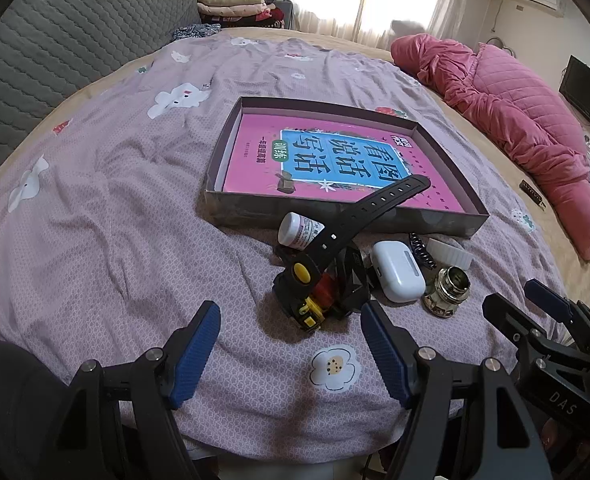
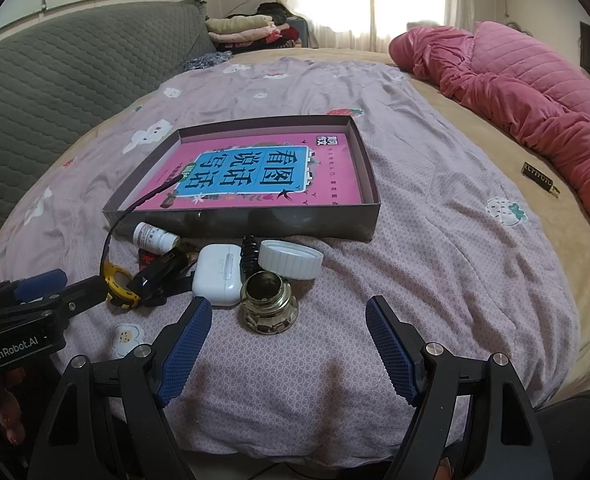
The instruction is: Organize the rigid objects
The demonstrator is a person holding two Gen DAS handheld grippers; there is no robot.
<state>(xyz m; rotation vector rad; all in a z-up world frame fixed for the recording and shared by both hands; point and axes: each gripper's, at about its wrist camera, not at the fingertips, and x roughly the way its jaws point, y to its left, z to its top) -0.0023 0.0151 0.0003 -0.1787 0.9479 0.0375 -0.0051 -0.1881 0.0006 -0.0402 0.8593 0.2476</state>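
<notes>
A shallow dark box with a pink book inside lies on the bed. In front of it sits a cluster: a black-and-yellow watch whose strap leans over the box rim, a white pill bottle, a white earbud case, a glass jar, a white lid and a black coil. My left gripper is open just before the watch. My right gripper is open just before the jar.
A purple flowered sheet covers the bed. A pink quilt lies at the right, a grey sofa at the left, folded clothes at the back. A small dark bar lies on the tan mattress.
</notes>
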